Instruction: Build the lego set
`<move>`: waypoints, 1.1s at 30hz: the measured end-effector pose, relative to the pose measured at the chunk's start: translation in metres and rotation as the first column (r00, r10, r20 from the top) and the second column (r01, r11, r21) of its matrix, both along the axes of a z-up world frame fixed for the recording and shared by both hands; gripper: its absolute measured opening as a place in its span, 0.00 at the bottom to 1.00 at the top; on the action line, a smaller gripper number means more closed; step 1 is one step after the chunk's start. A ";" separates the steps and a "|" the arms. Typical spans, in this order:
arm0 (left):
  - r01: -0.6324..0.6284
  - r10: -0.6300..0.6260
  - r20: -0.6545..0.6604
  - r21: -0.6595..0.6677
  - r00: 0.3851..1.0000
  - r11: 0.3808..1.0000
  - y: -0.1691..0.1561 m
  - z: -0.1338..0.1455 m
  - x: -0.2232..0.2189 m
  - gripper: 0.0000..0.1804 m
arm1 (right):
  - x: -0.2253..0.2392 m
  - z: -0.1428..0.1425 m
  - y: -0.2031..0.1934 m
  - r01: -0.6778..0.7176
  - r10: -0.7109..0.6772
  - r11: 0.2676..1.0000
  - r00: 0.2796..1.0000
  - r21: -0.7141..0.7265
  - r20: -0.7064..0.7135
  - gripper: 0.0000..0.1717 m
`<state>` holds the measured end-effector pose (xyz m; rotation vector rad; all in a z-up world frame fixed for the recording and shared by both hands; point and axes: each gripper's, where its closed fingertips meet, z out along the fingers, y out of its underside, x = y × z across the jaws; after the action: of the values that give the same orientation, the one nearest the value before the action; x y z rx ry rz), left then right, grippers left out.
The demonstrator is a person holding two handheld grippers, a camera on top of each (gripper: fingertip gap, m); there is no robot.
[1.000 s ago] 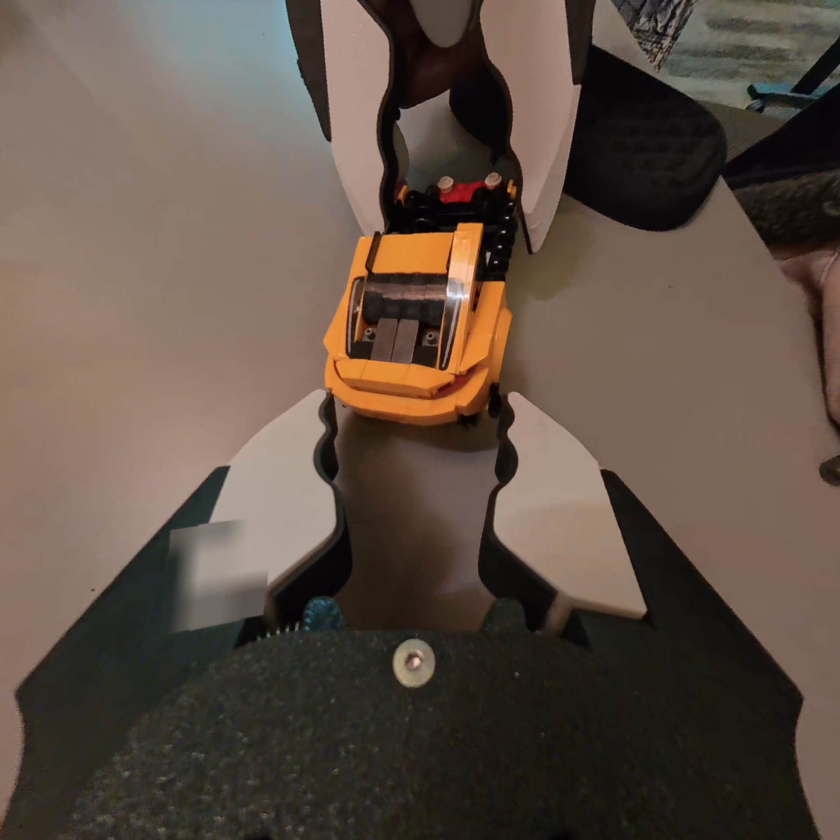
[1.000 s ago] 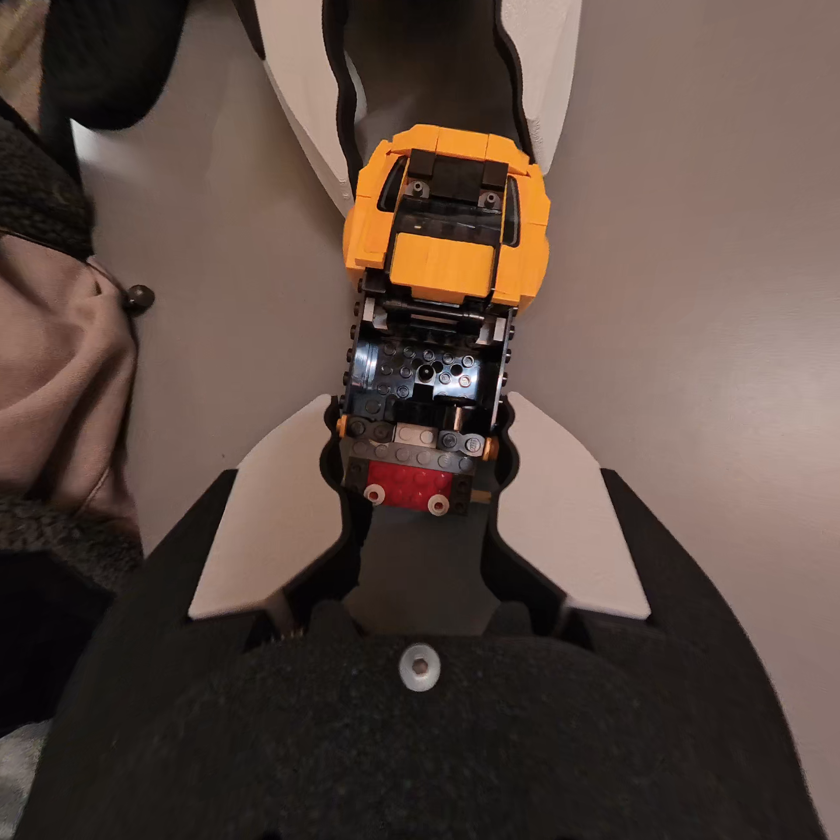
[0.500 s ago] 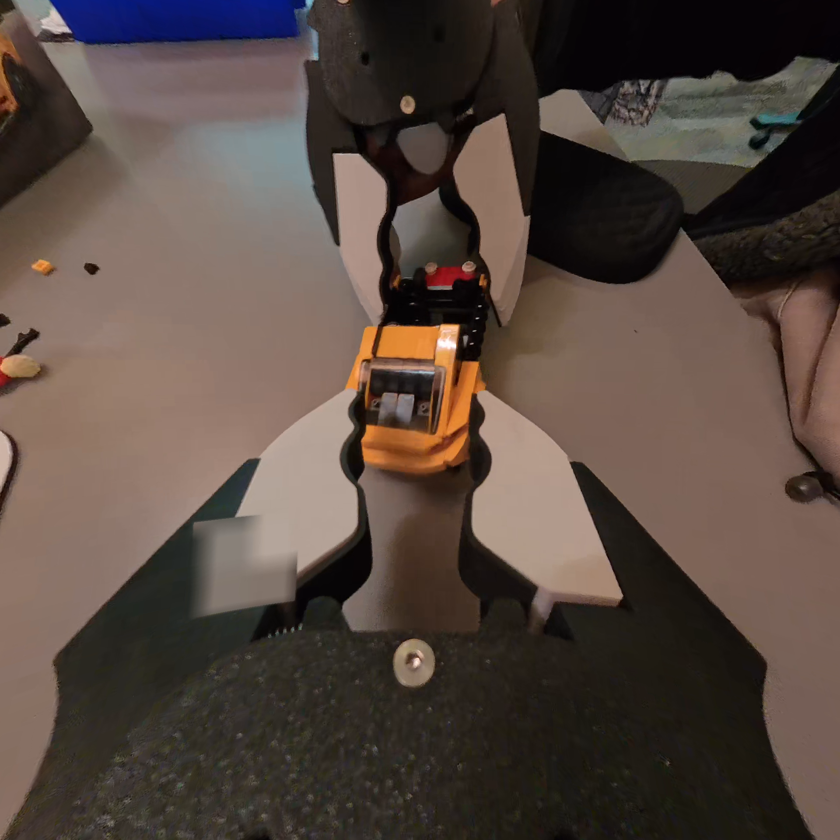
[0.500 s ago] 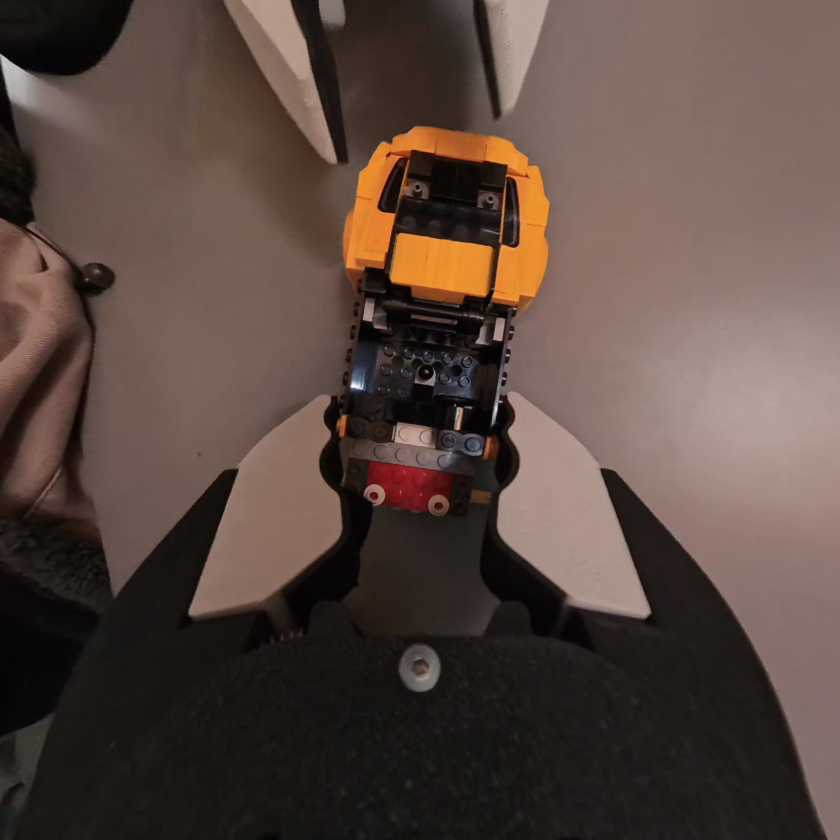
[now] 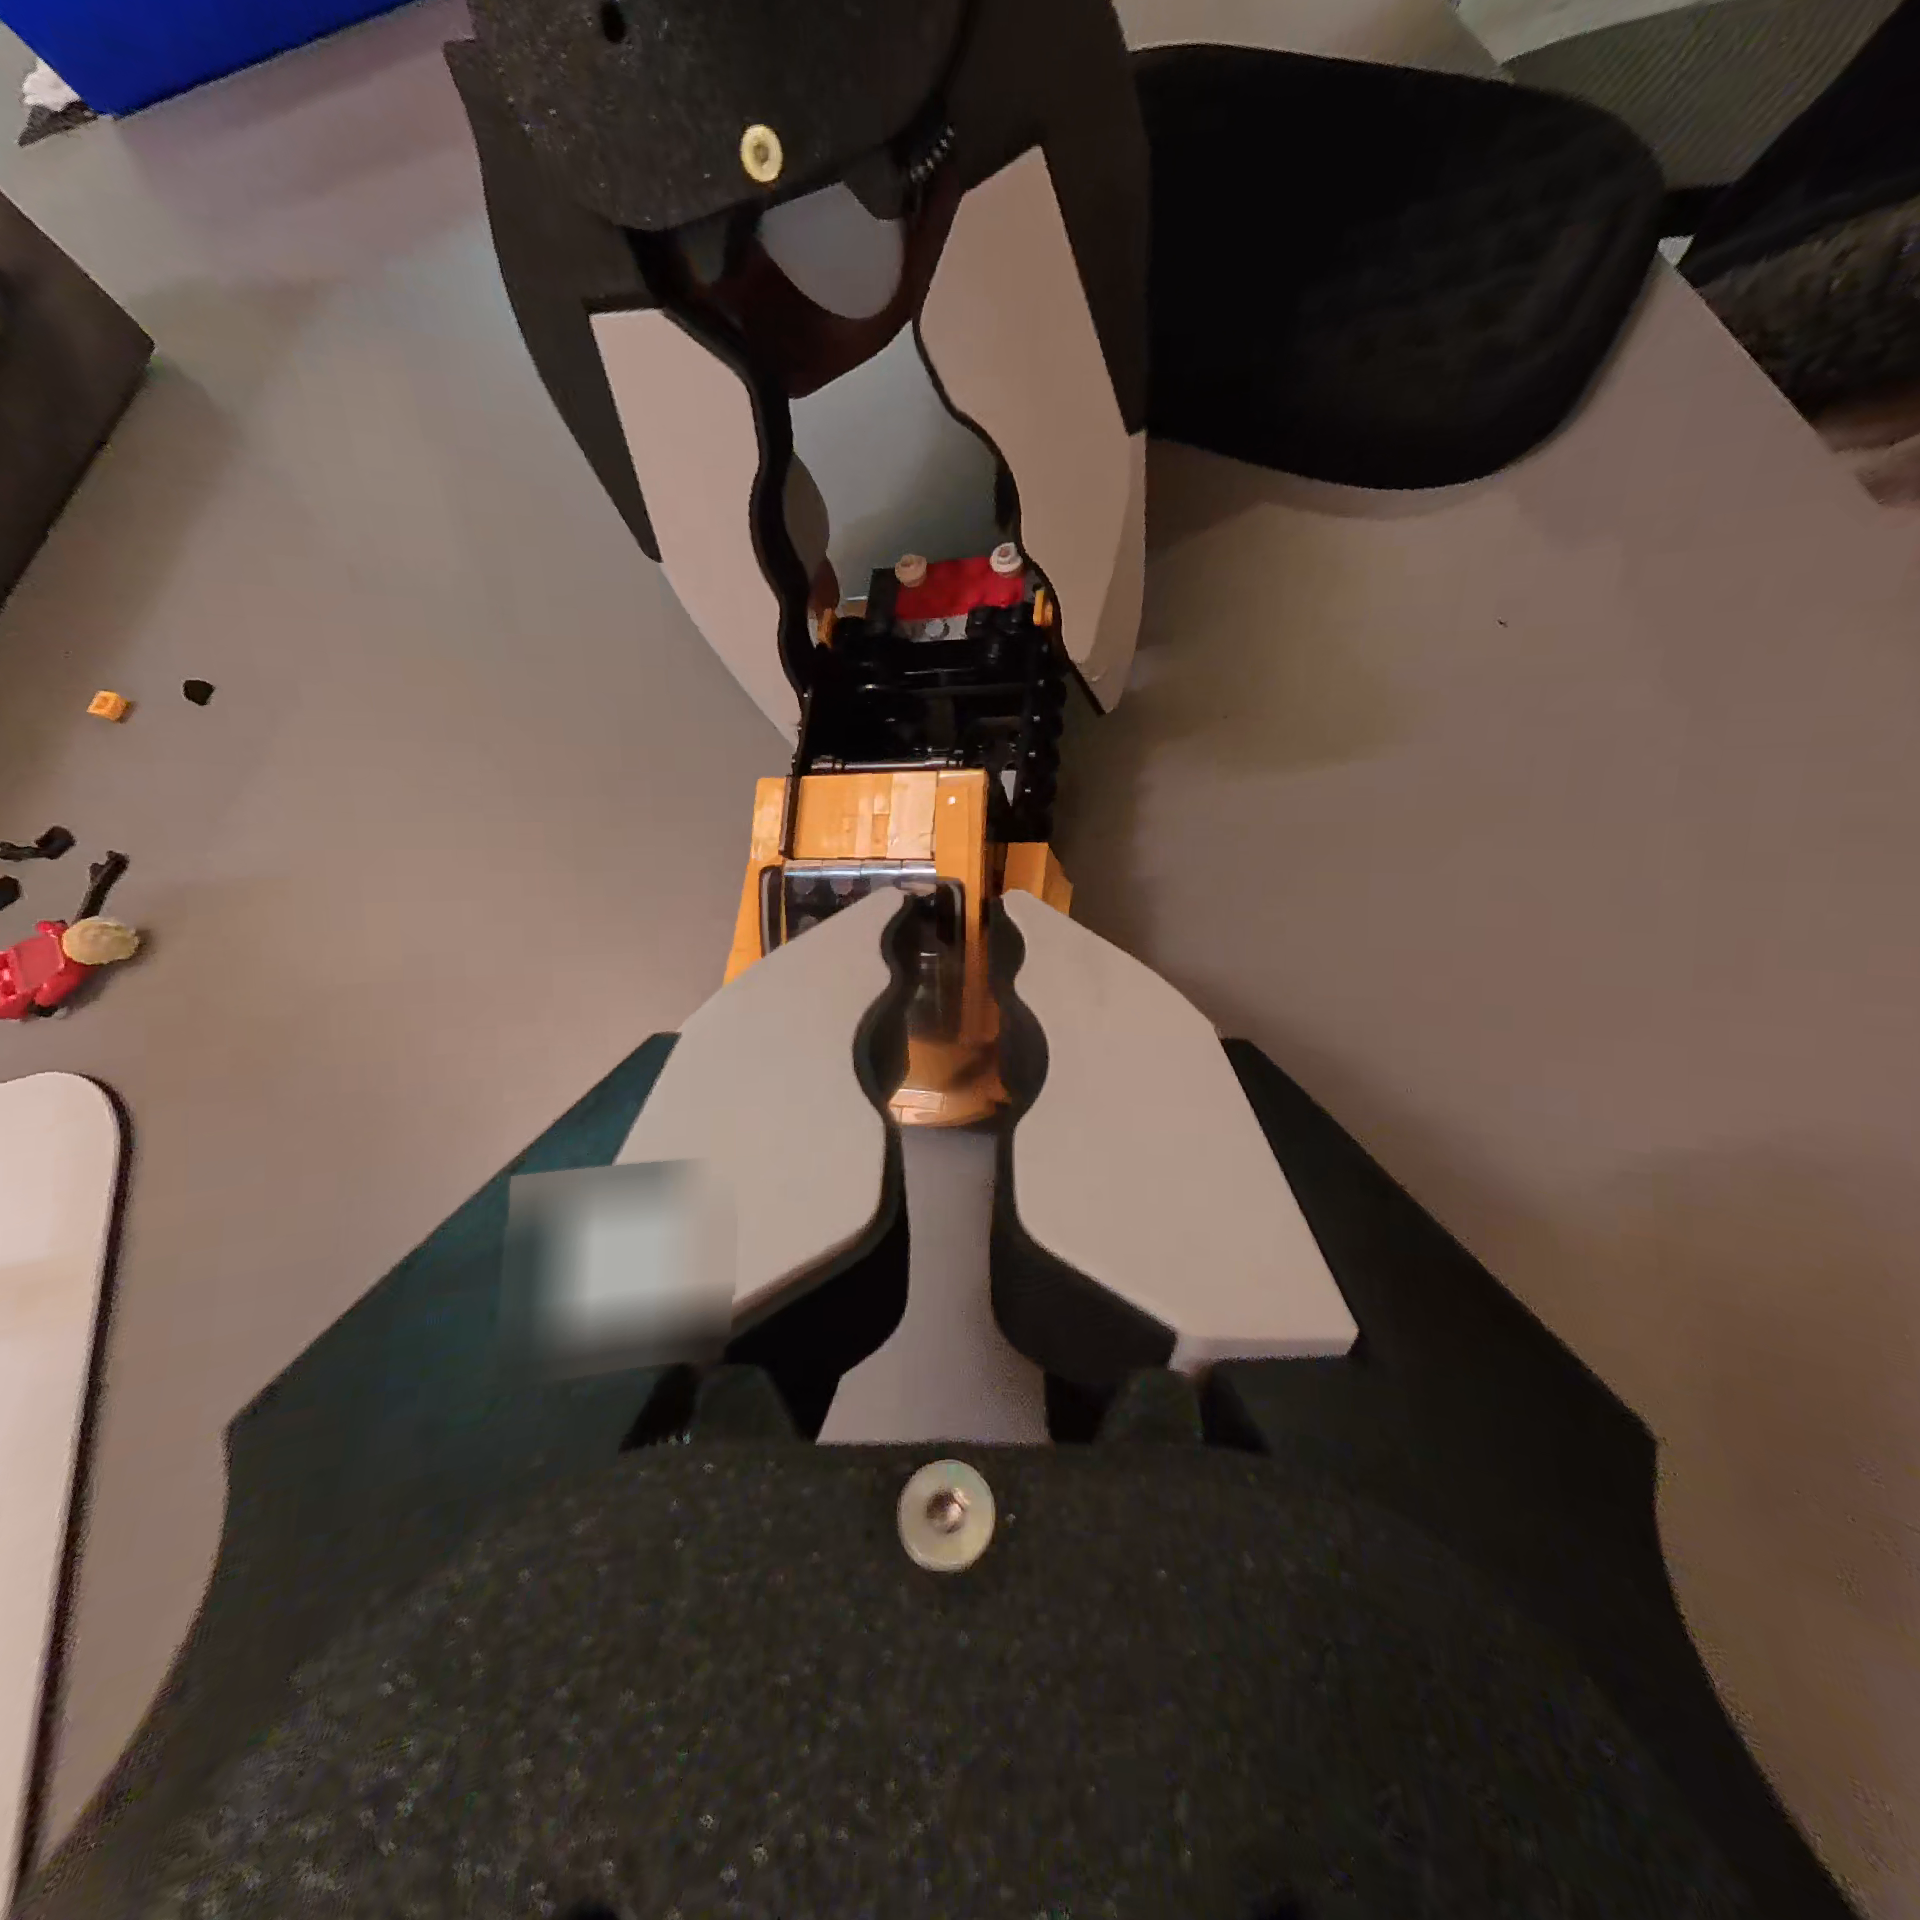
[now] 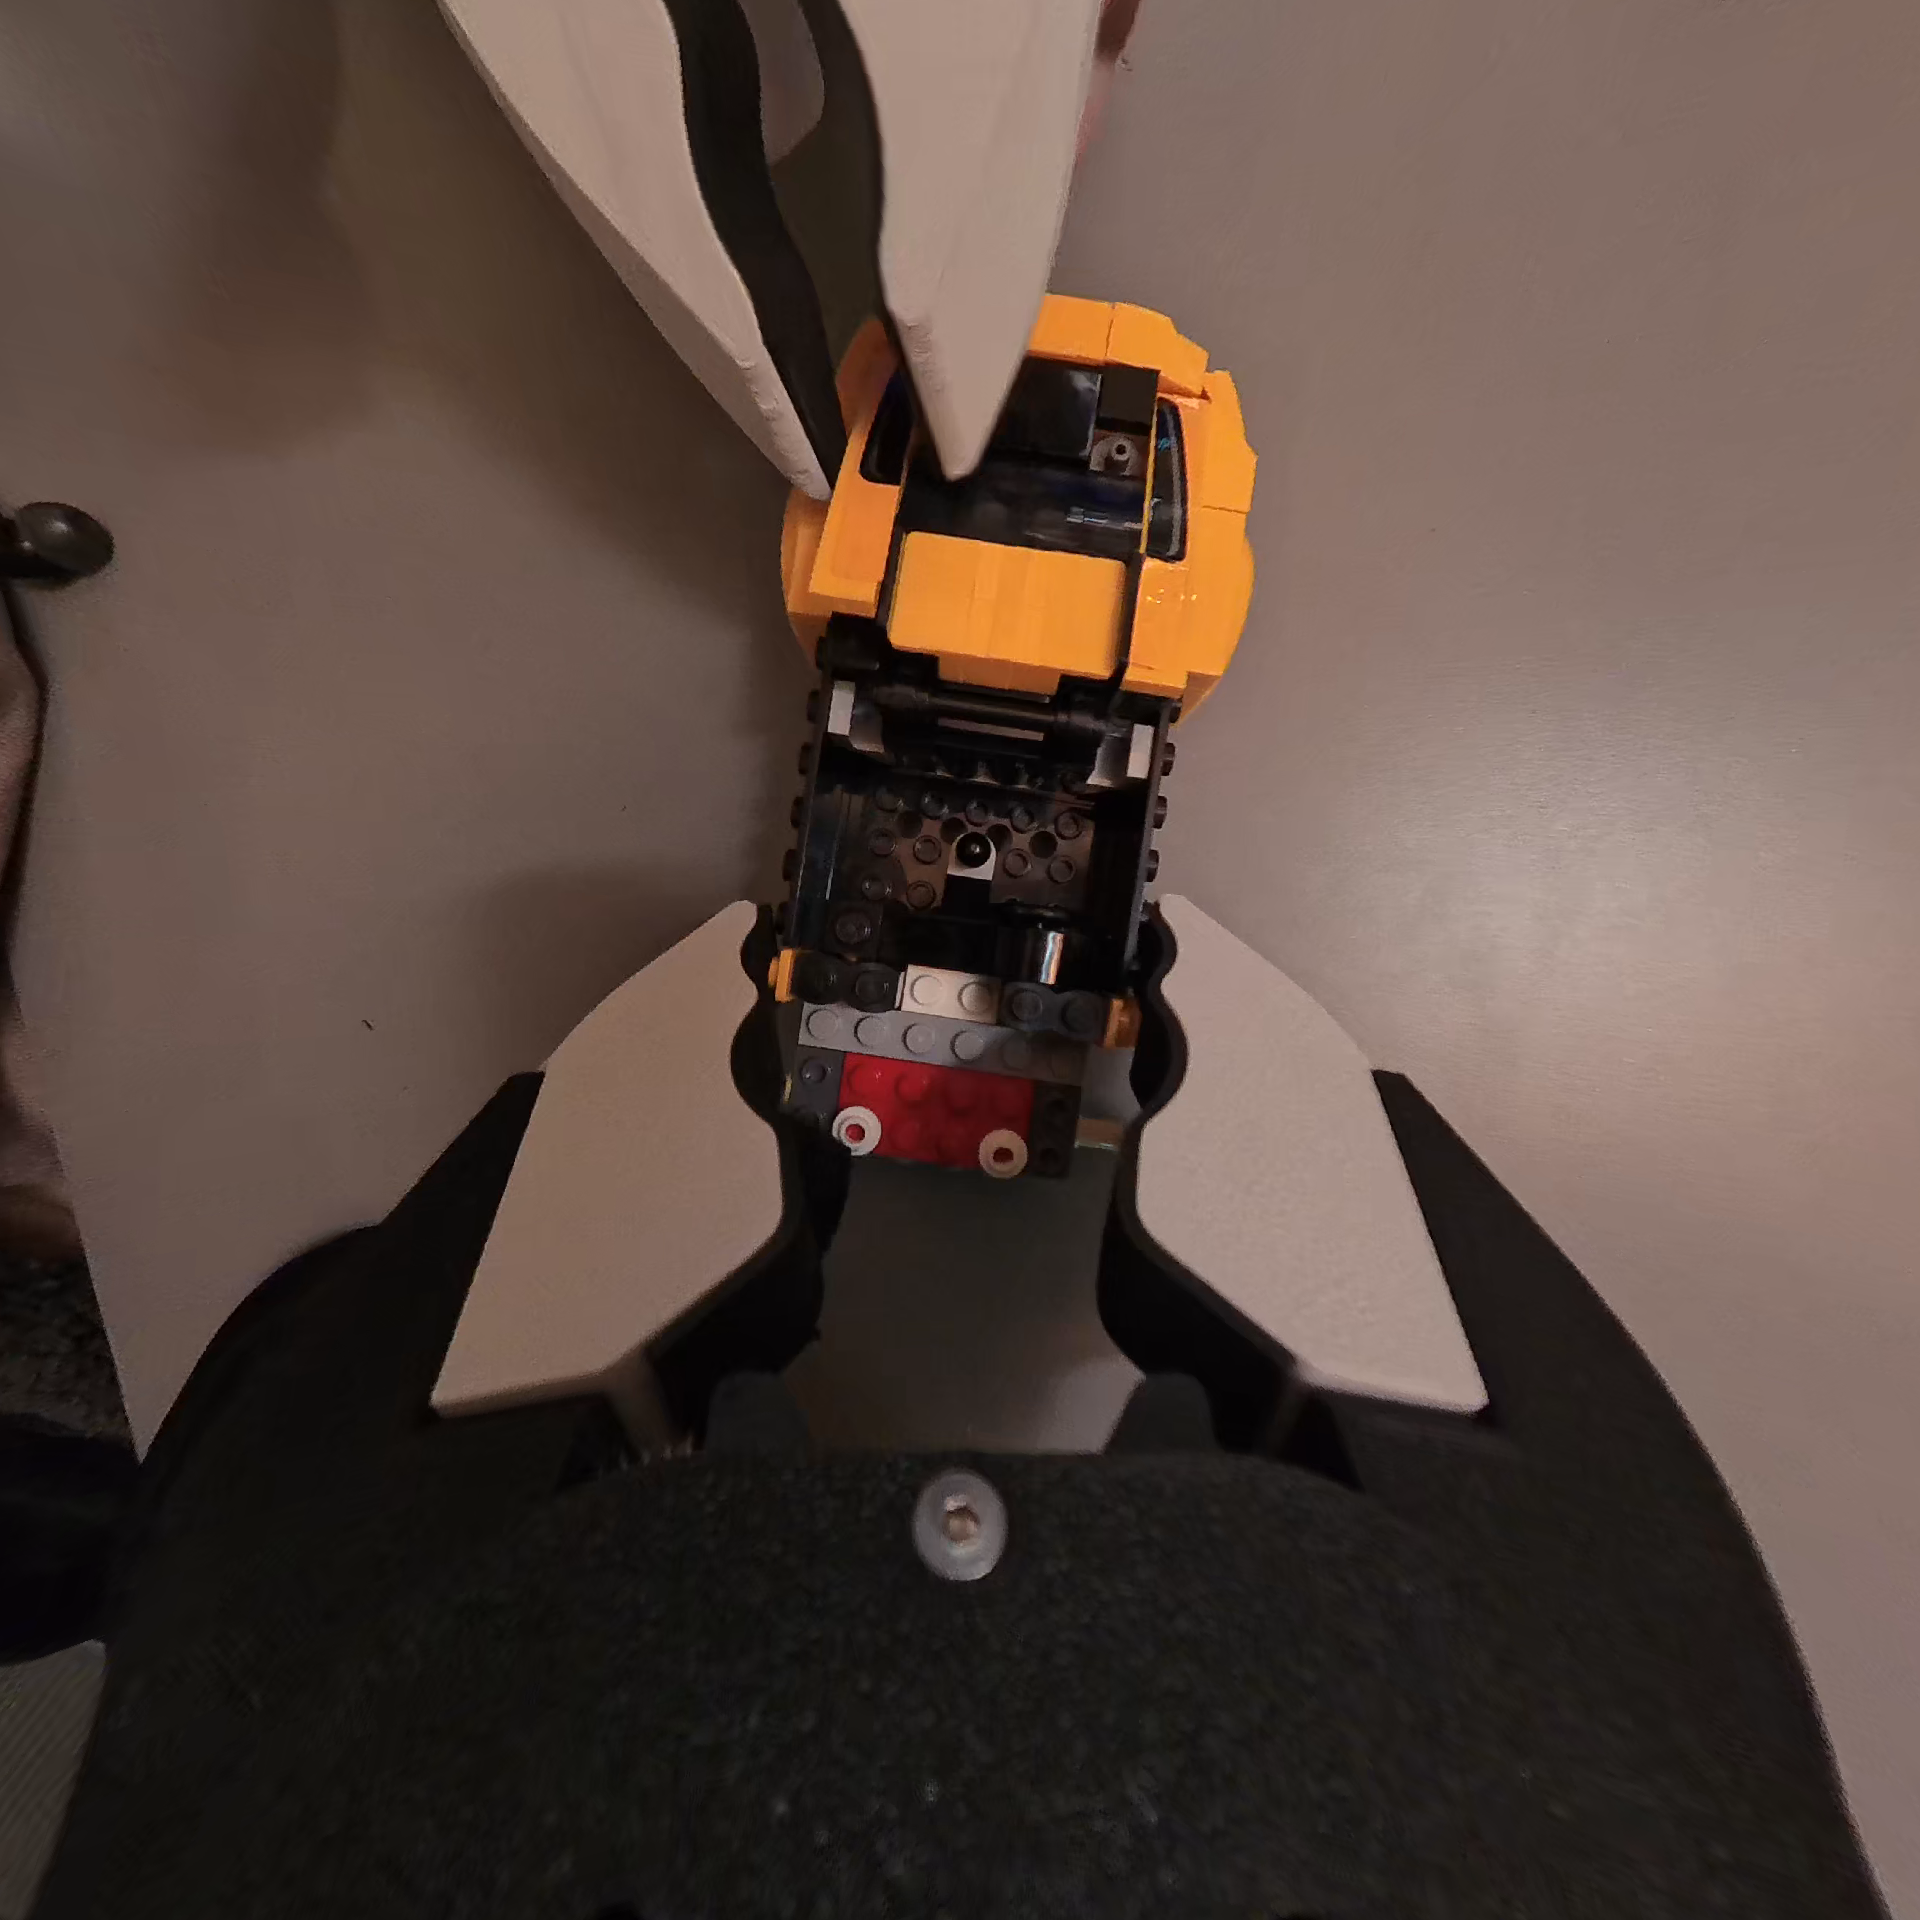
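No brand mark or legible writing shows on any item. The only candidate is a patch on the left gripper's near finger in the left wrist view, which is blurred over.

The toy car [image 6: 1013, 727], built of orange and black bricks with a red block at its rear, sits on the grey table [image 6: 1558, 831] at the centre of both views. Its rear section is open, showing black studded plates.

Right gripper [image 6: 951, 935]: approaches level along the table from the car's rear. Its fingers [image 6: 644, 1049] stand wide apart, one on each side of the black rear section, and the dark inner pads lie against the car's sides. In the left wrist view the same gripper [image 5: 925, 665] appears at upper centre, tilted down toward the table, straddling the red-blocked rear.

Left gripper [image 5: 945, 914]: comes from the car's front, above the hood and windshield. Its fingers [image 5: 790, 997] are drawn nearly together, leaving a narrow gap. In the right wrist view, at upper centre, its two white fingers [image 6: 956, 343] descend steeply onto the car's left front corner, one tip outside the orange edge and one on the dark windshield area, with the orange side strip between them. Whether the pads press that strip cannot be told.

At the left edge of the left wrist view lie loose pieces: a small orange brick [image 5: 107, 707], black bits [image 5: 197, 690] and a red toy figure [image 5: 52, 961]. A black chair seat [image 5: 1403, 260] shows at upper right.
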<state>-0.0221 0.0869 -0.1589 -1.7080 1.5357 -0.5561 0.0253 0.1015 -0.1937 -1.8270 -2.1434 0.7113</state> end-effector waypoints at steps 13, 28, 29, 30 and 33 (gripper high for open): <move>0.023 0.083 0.300 -0.336 0.950 0.942 -0.001 0.036 -0.004 0.04 | 0.000 0.001 0.004 -0.002 0.003 0.999 0.999 0.042 -0.040 0.39; 0.199 0.383 0.667 -0.624 0.639 0.755 -0.001 0.111 -0.008 0.04 | -0.037 0.131 -0.008 0.152 -0.303 0.950 0.659 -0.272 -0.689 0.22; 0.190 0.395 0.672 -0.623 0.627 0.759 -0.002 0.113 -0.007 0.04 | -0.042 0.138 -0.011 0.124 -0.315 0.943 0.641 -0.310 -0.700 0.22; 0.182 0.408 0.678 -0.622 0.612 0.761 -0.004 0.115 -0.008 0.04 | -0.046 0.144 -0.015 0.090 -0.326 0.932 0.632 -0.351 -0.703 0.21; 0.151 0.443 0.685 -0.624 0.578 0.767 -0.008 0.119 -0.010 0.04 | -0.058 0.156 -0.020 0.032 -0.362 0.899 0.617 -0.437 -0.699 0.18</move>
<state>-0.0317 0.0793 -0.0399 -1.6113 0.4944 -1.6468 -0.0324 0.0817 -0.0380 -1.4477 -1.2515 1.5966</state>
